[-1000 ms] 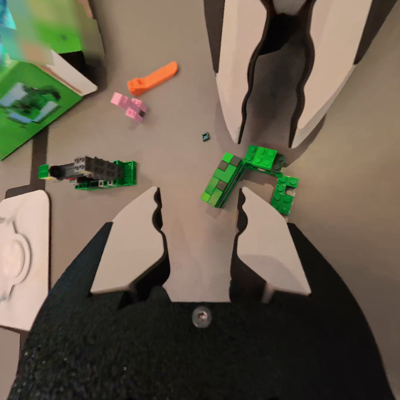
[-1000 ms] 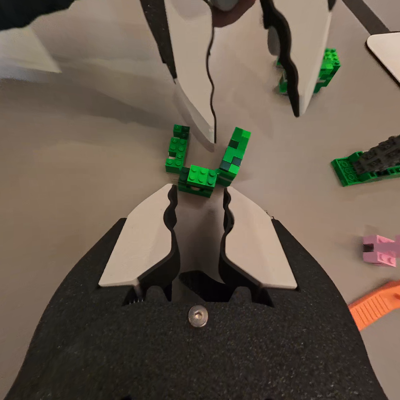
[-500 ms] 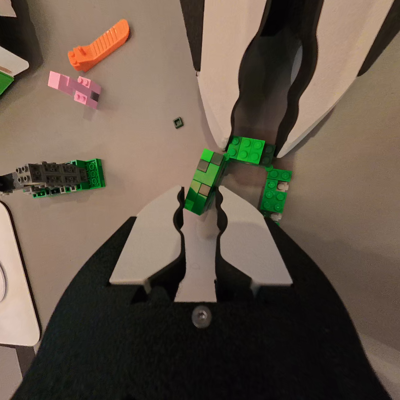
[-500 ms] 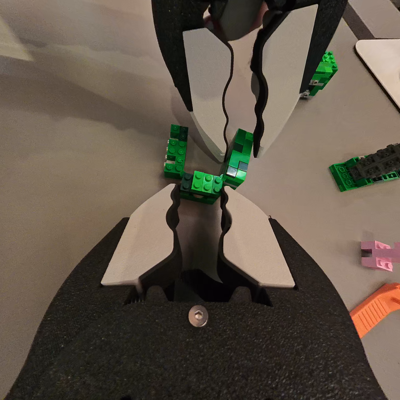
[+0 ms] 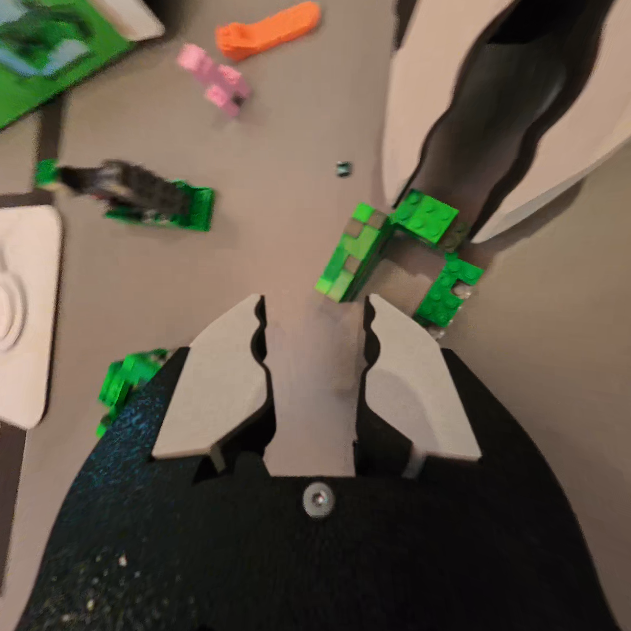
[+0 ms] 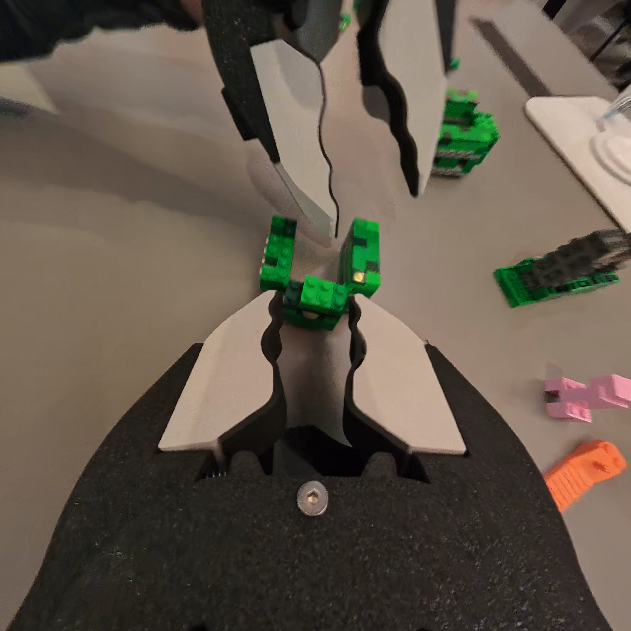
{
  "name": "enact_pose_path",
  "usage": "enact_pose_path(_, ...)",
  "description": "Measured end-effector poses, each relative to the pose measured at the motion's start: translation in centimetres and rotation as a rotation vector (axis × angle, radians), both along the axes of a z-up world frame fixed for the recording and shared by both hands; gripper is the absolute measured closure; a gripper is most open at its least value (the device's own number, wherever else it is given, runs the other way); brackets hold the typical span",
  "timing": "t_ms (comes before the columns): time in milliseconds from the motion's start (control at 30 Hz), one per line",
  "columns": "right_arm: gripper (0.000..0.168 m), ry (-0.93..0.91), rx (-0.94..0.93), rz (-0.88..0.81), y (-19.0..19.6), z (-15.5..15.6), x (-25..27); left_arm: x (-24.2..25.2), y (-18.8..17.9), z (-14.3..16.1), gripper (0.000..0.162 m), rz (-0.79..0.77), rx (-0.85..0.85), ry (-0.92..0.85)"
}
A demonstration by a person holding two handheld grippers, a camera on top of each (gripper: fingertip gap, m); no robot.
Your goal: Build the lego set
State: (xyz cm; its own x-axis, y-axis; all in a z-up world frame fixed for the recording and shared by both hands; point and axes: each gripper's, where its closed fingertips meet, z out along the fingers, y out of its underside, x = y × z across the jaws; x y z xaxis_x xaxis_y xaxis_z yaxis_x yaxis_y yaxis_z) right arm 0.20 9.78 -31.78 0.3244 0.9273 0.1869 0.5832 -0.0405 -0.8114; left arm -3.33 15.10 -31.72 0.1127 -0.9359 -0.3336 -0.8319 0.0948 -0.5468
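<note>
It looks like a hobby desk indoors: a plain grey tabletop (image 5: 136,273) with loose toy-brick builds (image 6: 560,276), an orange brick separator (image 5: 269,29) and a green booklet (image 5: 41,61).

Green brick frame (image 6: 321,269) with grey squares, pink brick figure (image 5: 215,80), orange separator (image 5: 269,30), grey table (image 5: 273,205)

- The green U-shaped build (image 6: 321,273) has the right claw (image 6: 316,302) closed on its middle bar; that side is blocked.
- The left claw (image 5: 314,304) stands parted just off the build's open end, holding nothing.
- The worktop (image 6: 119,273) on the build's far side from the other pieces is bare.
- The grey-and-green build (image 6: 560,273), pink piece (image 6: 587,397) and orange tool (image 6: 584,471) crowd the other side.
</note>
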Motion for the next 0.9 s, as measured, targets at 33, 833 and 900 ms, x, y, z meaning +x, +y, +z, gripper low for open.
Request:
enact_pose_path(33, 0.129, 0.033, 0.014, -0.011, 0.2, 0.8, 0.3, -0.6, 0.6, 1.0, 0.103, 0.063, 0.018, -0.092)
enact_pose_path(833, 0.139, 0.388, 0.598, -0.488, 6.6, 8.5, 7.1, -8.5, 2.3, 9.0, 0.095, 0.641, 0.621, -0.811)
enact_pose_path(900, 0.139, 0.413, 0.569, -0.555, 7.4, 8.4, 8.1, -8.4, 2.2, 8.9, 0.096, 0.632, 0.618, -0.820)
